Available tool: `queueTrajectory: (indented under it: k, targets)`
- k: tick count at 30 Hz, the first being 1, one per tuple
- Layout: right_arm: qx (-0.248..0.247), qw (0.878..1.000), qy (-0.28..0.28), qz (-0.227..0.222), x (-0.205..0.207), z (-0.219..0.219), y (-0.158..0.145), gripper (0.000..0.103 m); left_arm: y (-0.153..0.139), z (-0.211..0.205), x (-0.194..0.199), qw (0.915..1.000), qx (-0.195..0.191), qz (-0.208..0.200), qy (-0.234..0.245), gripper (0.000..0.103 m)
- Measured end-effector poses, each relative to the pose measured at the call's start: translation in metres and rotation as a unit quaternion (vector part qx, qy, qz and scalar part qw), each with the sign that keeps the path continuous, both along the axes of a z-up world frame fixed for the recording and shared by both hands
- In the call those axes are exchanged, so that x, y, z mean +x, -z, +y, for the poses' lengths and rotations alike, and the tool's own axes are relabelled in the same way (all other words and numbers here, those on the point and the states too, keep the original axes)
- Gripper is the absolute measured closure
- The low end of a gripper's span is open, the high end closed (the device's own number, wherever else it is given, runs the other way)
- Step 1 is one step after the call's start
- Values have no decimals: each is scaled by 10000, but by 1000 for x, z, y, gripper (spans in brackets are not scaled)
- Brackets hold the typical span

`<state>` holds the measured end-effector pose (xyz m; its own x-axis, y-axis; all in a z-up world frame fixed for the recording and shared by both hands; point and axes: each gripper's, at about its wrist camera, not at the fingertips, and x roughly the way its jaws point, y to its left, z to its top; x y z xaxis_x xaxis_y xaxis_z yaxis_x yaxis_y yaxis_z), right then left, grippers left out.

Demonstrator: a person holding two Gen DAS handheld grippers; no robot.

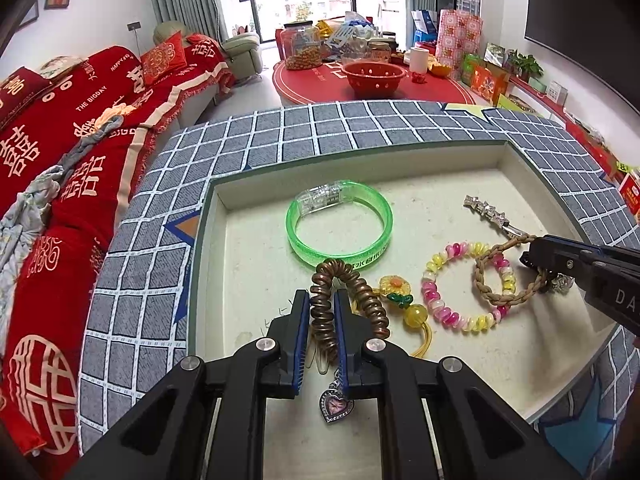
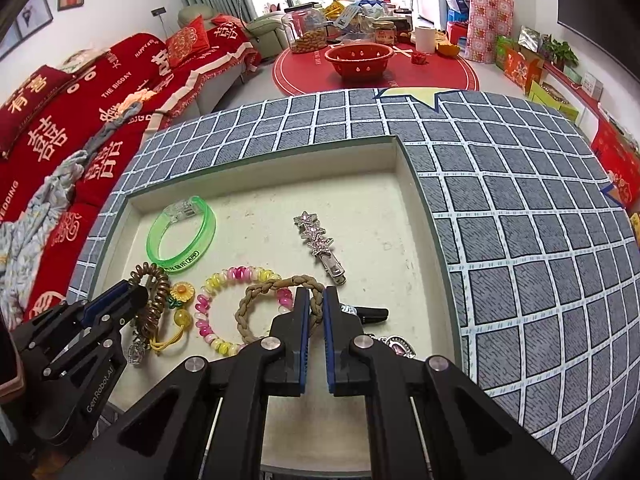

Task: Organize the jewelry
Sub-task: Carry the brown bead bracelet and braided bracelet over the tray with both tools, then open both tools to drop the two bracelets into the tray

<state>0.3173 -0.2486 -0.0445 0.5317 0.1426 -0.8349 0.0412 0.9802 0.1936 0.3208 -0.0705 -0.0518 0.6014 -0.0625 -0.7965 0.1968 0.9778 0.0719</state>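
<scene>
A shallow cream tray (image 1: 240, 264) (image 2: 416, 208) holds the jewelry. My left gripper (image 1: 322, 300) is shut on a brown coil hair tie (image 1: 352, 280), which also shows in the right wrist view (image 2: 158, 292). My right gripper (image 2: 316, 300) is shut on a tan braided bracelet (image 2: 256, 300) that overlaps a pink and yellow bead bracelet (image 2: 224, 280). In the left wrist view the right gripper (image 1: 532, 254) enters from the right, holding the braided bracelet (image 1: 492, 284). A green bangle (image 1: 340, 228) (image 2: 182, 236) lies at the back left.
A silver star hair clip (image 2: 318, 244) (image 1: 492, 214), a yellow flower charm (image 1: 404, 300) (image 2: 182, 294) and a heart pendant (image 1: 336, 404) lie in the tray. The tray sits on a grey checked cloth (image 2: 520, 240). A red sofa (image 1: 60, 160) stands to the left.
</scene>
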Motion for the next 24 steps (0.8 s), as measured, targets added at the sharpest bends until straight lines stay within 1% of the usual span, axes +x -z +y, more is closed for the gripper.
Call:
queueTrajectory:
  k: [6, 12, 14, 15, 16, 17, 18, 21, 22, 23, 24]
  targets:
    - [262, 9996, 115, 74, 0, -7, 1, 95, -3, 3, -3, 10000, -39, -68, -57, 78]
    - [276, 9995, 126, 64, 0, -8, -1, 94, -5, 1, -2, 9999, 22, -87, -58, 77]
    - [287, 9995, 123, 39, 0, -8, -3, 91, -5, 0, -2, 9999, 21, -85, -65, 77]
    - [296, 9995, 123, 23, -1, -8, -5, 82, -6, 0, -3, 9999, 0, -84, -69, 77]
    - [295, 9995, 142, -6, -1, -8, -6, 62, -6, 1, -3, 9999, -20, -94, -72, 77]
    - [280, 9994, 170, -82, -3, -9, -10, 51, -7, 2, -3, 9999, -44, -110, -86, 77]
    - [261, 9994, 176, -147, -4, -9, -12, 44, -8, 2, -3, 9999, -49, -129, -101, 77]
    - [166, 9995, 141, -242, -4, -7, -18, 44, -10, 3, -3, 9998, -20, -155, -114, 77]
    - [173, 9995, 136, -242, -3, -7, -19, 44, -10, 4, -2, 9998, -22, -151, -123, 60]
    - [163, 9994, 143, -251, -3, -6, -20, 44, -11, 5, -1, 9998, -18, -147, -150, 36]
    - [158, 9995, 138, -254, -3, -5, -20, 44, -13, 6, -2, 9995, -8, -201, -261, 0]
